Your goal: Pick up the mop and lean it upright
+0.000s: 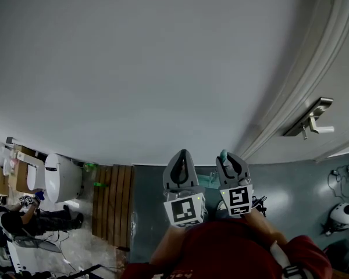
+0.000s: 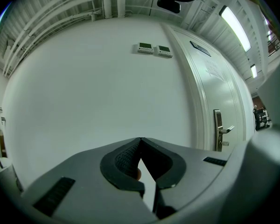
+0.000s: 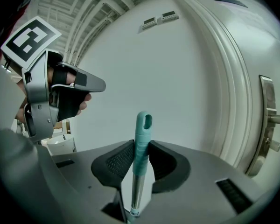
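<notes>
No legible text, no brands, no numbers, no signs

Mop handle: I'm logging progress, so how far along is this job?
Done: the mop handle is picked up. In hand: the right gripper clamps its teal end upright, facing the white wall. Left: lean it there and release. The left gripper is shut, empty.

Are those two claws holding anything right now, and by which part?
The right gripper clamps the mop by the teal top end of its handle. The left gripper is shut on nothing.
</notes>
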`<act>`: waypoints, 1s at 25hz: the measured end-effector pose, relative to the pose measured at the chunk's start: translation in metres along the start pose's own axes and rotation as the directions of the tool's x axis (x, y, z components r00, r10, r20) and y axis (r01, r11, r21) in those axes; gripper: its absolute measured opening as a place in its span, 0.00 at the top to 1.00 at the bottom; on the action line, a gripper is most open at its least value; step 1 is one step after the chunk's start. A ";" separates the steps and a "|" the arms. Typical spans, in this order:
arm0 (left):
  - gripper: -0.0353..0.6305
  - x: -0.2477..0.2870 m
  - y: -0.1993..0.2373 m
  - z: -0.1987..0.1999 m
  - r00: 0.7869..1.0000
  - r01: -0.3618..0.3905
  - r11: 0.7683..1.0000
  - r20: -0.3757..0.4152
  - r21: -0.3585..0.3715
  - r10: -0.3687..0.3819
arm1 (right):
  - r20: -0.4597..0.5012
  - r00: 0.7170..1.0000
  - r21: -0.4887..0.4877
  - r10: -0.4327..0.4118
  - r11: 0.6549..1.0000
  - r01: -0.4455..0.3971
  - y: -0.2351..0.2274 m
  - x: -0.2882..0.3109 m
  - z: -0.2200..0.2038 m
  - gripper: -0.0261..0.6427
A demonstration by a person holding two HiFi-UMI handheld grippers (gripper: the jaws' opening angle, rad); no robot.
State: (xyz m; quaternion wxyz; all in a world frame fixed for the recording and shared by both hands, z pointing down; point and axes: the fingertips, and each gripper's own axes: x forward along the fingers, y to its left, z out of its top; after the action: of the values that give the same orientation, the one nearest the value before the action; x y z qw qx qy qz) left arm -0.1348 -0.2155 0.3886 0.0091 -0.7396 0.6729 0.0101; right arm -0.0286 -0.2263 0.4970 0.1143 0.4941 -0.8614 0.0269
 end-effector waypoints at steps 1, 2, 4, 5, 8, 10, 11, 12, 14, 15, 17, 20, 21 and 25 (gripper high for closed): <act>0.93 0.000 -0.001 0.000 1.000 0.000 1.000 0.000 -0.001 0.000 | -0.001 1.000 0.002 0.000 1.000 0.000 0.000 0.000 0.000 0.79; 0.93 0.000 0.000 0.001 1.000 0.000 1.000 -0.002 -0.002 0.000 | -0.003 1.000 0.003 0.001 1.000 -0.001 0.000 0.000 0.000 0.79; 0.93 -0.001 0.000 -0.001 1.000 0.000 1.000 -0.008 -0.004 0.000 | -0.006 1.000 0.006 0.005 1.000 -0.005 0.002 -0.001 0.001 0.79; 0.93 -0.002 0.000 -0.003 1.000 0.000 1.000 -0.010 -0.004 0.000 | -0.008 1.000 0.009 0.007 1.000 -0.007 0.003 -0.001 0.001 0.79; 0.93 -0.004 0.001 -0.005 1.000 -0.001 1.000 -0.004 -0.007 0.001 | -0.008 1.000 0.018 0.009 1.000 -0.009 0.004 -0.004 0.001 0.80; 0.93 -0.007 0.003 0.000 1.000 -0.004 1.000 0.006 -0.013 0.004 | -0.004 1.000 0.021 0.008 1.000 -0.008 0.008 -0.009 0.005 0.80; 0.93 -0.008 0.004 0.000 1.000 -0.006 1.000 0.005 -0.013 0.006 | 0.003 1.000 0.020 0.009 1.000 -0.009 0.009 -0.011 0.008 0.80; 0.93 -0.008 0.004 0.000 1.000 -0.009 1.000 0.002 -0.011 0.009 | 0.011 1.000 0.017 0.010 1.000 -0.010 0.009 -0.013 0.012 0.80; 0.93 -0.007 0.003 -0.001 1.000 -0.010 1.000 0.000 -0.012 0.010 | 0.031 0.999 0.011 0.013 1.000 -0.013 0.008 -0.017 0.022 0.80; 0.93 -0.007 0.003 -0.001 1.000 -0.010 1.000 -0.002 -0.014 0.010 | 0.043 0.999 0.009 0.014 1.000 -0.014 0.008 -0.019 0.029 0.80; 0.93 -0.009 0.004 0.001 1.000 -0.009 1.000 -0.004 -0.006 0.009 | 0.079 0.997 0.003 0.012 1.000 -0.012 0.008 -0.025 0.045 0.80; 0.93 -0.009 0.003 0.006 1.000 -0.003 1.000 0.012 -0.012 0.003 | 0.166 0.986 -0.009 0.006 1.000 -0.004 0.005 -0.033 0.074 0.80; 0.93 -0.009 0.001 0.007 1.000 0.000 1.000 0.021 -0.025 0.001 | 0.186 0.983 -0.006 0.003 1.000 -0.001 0.003 -0.036 0.082 0.80; 0.93 -0.009 0.000 0.016 0.999 0.012 0.999 0.045 -0.050 -0.010 | 0.246 0.969 0.019 -0.016 1.000 0.012 -0.002 -0.051 0.119 0.80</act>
State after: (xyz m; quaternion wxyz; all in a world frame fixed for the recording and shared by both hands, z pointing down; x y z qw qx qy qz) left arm -0.1356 -0.2058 0.3727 0.0054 -0.7429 0.6680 0.0434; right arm -0.0225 -0.2036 0.3701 0.0025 0.5006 -0.8652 -0.0280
